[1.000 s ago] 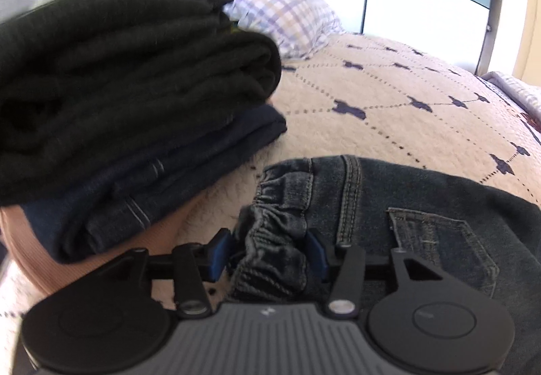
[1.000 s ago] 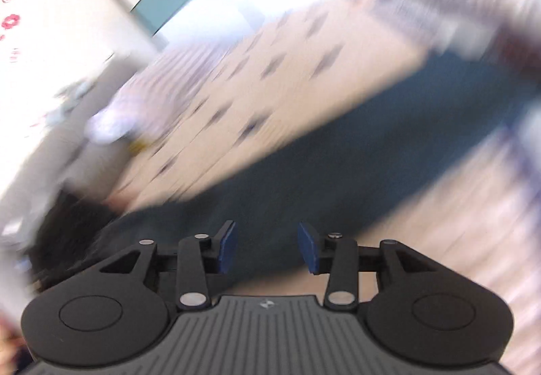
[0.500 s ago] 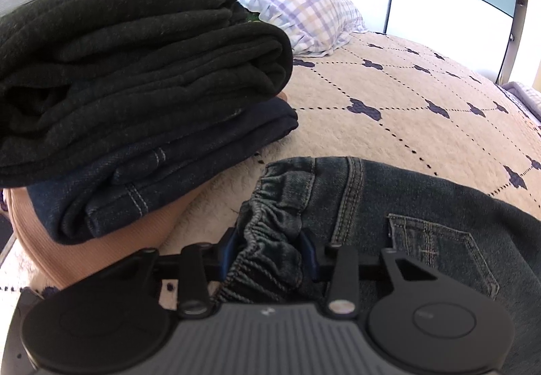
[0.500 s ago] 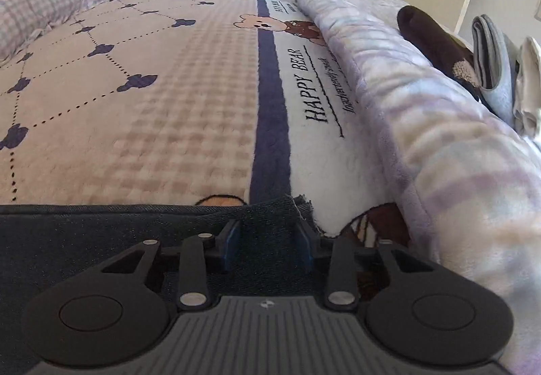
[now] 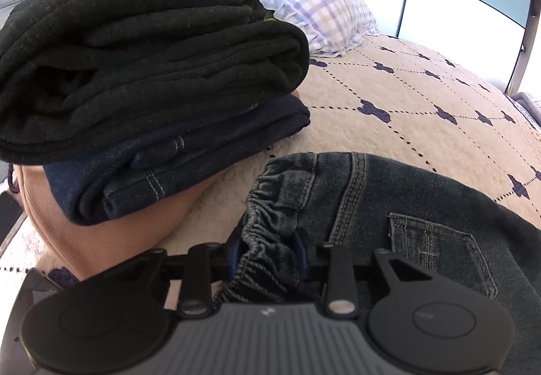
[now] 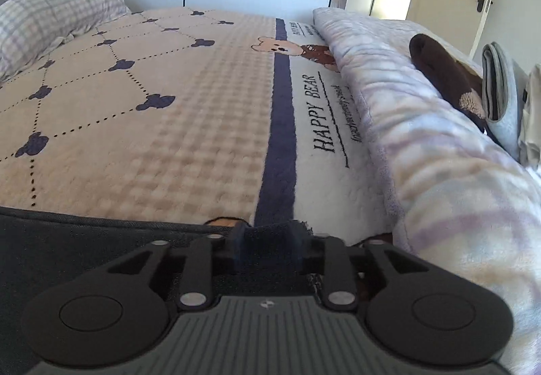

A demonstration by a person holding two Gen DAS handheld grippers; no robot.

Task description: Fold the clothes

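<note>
Nearest, the left gripper [image 5: 268, 255] is closed down on the gathered elastic waistband [image 5: 270, 240] of a pair of dark denim jeans [image 5: 422, 216]; the bunched band fills the narrow gap between its blue fingertips [image 5: 235, 251]. The right gripper [image 6: 267, 248] is likewise pinched onto the frayed hem end [image 6: 270, 234] of the same jeans, dark cloth pressed between its pads. The jeans lie flat along the near edge of the bear-print bedspread [image 6: 152, 125], back pocket [image 5: 439, 253] facing up, stretched between the two grips.

Step in hand, as judged: the garment is held by both ends, either for straightening or for carrying one end over the other. A fold would call for keeping both pinches firm and the edges aligned, since slack denim sags between the ends.

Farther along the bedspread, beside the waistband, stands a stack of folded clothes: a black knit garment [image 5: 142, 47] atop folded dark jeans [image 5: 175, 165] atop a peach garment [image 5: 111, 240]. Beyond the stack lies a checked pillow [image 5: 314, 10]; past the hem, a rolled pastel quilt [image 6: 422, 138].
</note>
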